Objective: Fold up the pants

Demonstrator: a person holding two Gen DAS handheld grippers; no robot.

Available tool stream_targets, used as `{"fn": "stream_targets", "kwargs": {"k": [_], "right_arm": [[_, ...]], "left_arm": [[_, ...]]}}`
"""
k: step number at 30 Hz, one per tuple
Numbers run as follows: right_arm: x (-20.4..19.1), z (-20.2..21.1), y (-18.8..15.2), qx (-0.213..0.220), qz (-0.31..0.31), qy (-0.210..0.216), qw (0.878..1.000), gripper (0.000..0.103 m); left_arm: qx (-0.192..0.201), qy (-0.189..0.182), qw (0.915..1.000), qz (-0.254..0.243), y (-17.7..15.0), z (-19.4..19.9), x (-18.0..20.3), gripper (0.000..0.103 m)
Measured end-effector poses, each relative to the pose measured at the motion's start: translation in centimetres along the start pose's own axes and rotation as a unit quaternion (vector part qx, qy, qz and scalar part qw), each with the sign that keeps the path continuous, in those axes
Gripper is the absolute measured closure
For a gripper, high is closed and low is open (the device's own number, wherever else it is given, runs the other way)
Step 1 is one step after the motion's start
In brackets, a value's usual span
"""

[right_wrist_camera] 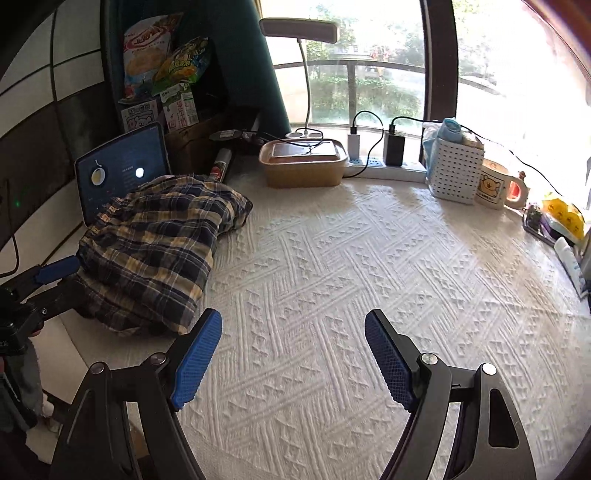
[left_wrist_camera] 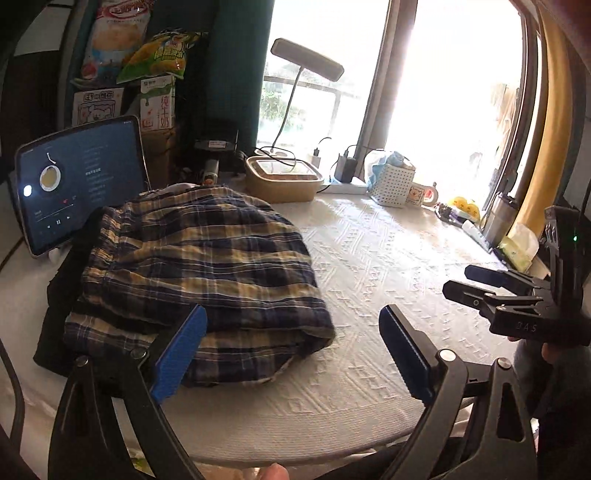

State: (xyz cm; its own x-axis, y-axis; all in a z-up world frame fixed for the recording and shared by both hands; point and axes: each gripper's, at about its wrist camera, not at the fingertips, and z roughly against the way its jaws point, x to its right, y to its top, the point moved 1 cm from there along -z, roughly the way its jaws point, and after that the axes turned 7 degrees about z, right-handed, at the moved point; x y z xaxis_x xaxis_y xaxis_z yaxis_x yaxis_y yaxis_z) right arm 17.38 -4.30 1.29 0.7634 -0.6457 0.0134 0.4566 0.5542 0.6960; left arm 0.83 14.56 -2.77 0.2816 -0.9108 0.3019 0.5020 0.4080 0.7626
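The plaid navy-and-yellow pants lie folded in a thick bundle at the left of the white textured tablecloth; they also show in the right wrist view. My left gripper is open and empty, its left finger just in front of the bundle's near edge. My right gripper is open and empty over bare cloth, to the right of the pants. The right gripper shows at the right of the left wrist view, and the left gripper at the left edge of the right wrist view.
A tablet stands behind the pants. Along the back stand a lidded tan box, a desk lamp, a power strip, a white perforated basket and a bear mug. Snack bags sit at the back left.
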Motion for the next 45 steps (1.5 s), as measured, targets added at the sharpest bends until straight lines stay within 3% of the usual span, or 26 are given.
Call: {"fn": "stream_targets", "kwargs": {"k": [2,9,19,25,45], "right_arm": [[0.4,1.7,-0.6,0.009,-0.001,-0.011,1.0,0.022],[1.2,8.3,-2.3,0.055,-0.011,-0.043,0.998,0.019],[1.2,15.8,-4.8,0.125,-0.025,-0.088,0.988,0.015],[1.0,19.1,-5.6,0.152,-0.013,-0.107,0.983,0.012],[0.1,20.6,-5.8,0.159,0.007,-0.114,0.981,0.009]], "left_arm": [[0.004,-0.014,0.9998,0.01,-0.2,1.0,1.2,0.009],[0.048,0.012,0.9985,-0.023,-0.2,4.4,5.9,0.009],[0.084,0.011,0.9945,-0.062,-0.3,7.9,10.2,0.009],[0.117,0.052,0.9894,-0.069,0.1,9.5,10.8,0.009],[0.12,0.07,0.9883,-0.063,-0.1,9.7,9.7,0.009]]}}
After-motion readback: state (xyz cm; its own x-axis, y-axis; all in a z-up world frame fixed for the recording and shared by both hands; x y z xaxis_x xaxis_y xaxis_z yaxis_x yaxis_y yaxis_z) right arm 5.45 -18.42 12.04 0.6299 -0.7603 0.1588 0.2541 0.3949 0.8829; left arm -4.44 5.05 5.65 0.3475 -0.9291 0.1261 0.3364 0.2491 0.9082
